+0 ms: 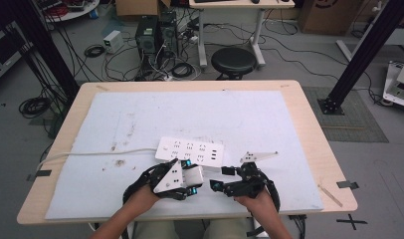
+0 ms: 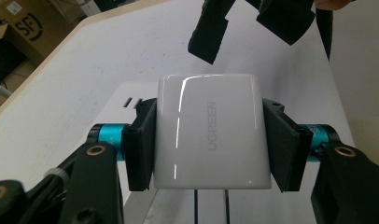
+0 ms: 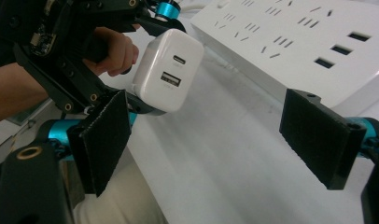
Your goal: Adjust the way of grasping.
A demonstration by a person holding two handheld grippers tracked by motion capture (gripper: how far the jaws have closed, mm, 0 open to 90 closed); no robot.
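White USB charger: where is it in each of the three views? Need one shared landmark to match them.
High view: white charger low centre, clamped in the left gripper.
Left gripper view: centre, between both pads.
Right gripper view: upper left, ports facing the camera.
Shared landmark: white power strip on the mat.

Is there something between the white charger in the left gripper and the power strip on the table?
Nothing visible blocks it. The left gripper holds the white charger just near of the power strip. The open right gripper is beside it, not in between.
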